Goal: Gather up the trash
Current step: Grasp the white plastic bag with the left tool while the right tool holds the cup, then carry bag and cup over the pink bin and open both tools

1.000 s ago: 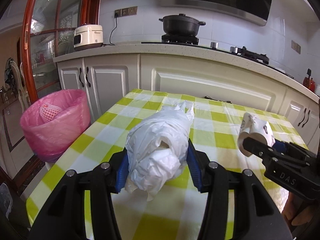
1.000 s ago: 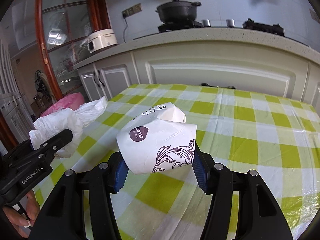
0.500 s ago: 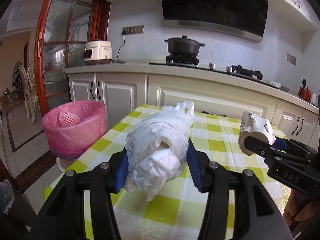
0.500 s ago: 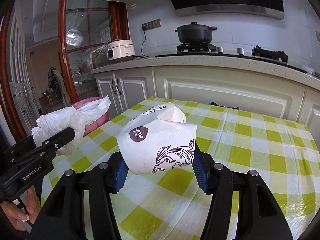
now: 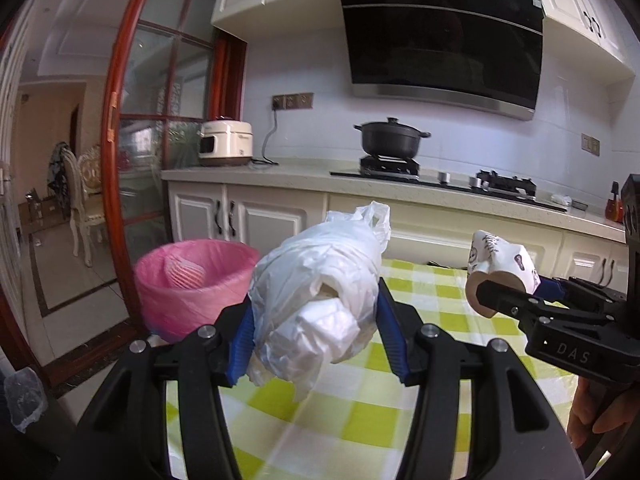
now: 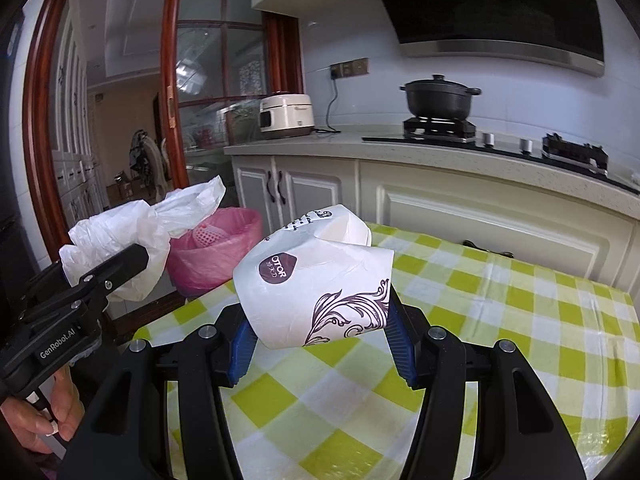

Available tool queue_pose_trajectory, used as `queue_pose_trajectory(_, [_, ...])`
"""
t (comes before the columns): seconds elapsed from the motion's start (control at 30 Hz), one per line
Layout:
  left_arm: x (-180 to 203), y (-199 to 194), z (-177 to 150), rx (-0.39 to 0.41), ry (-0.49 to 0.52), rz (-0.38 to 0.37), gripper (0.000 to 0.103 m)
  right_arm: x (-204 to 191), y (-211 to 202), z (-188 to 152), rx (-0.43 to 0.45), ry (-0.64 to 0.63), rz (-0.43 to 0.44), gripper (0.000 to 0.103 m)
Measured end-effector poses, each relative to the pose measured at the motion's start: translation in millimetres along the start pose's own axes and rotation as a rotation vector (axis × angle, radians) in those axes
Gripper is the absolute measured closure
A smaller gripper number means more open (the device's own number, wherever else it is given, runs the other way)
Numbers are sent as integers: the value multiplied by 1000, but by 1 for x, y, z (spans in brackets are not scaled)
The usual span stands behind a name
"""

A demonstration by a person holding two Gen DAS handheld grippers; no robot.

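While both fingers grip trash — left gripper (image 5: 316, 334) a plastic bag (image 5: 320, 300), right gripper (image 6: 316, 338) a paper cup (image 6: 316, 280) — the bin (image 5: 192, 280) awaits both.

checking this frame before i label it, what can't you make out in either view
- Left wrist view: what the white plastic bag wraps; the plastic hides it.
- Left wrist view: most of the pink-lined trash bin interior; its rim and the bag in the left hand-held gripper hide it.
- Right wrist view: the crushed paper cup logo text is too small to read fully.
- Both views: the checkered table near edge, behind the gripper bodies.
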State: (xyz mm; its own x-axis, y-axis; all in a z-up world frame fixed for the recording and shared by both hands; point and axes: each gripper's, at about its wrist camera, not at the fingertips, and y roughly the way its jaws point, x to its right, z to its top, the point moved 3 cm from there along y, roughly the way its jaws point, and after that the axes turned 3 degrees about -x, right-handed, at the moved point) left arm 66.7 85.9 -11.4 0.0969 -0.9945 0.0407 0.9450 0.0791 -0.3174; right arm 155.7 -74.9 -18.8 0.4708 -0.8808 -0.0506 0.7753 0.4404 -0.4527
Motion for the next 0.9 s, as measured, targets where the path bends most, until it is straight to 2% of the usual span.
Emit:
queue_pose_trajectory(0.43, [-80, 9, 11, -14, -84, 130, 50, -53, 59, 47, -8, -72, 147, 49])
queue_pose_trajectory(0.9, [-141, 46, 29, -48, -151, 264, 50, -92, 138, 72, -54, -119, 287, 49])
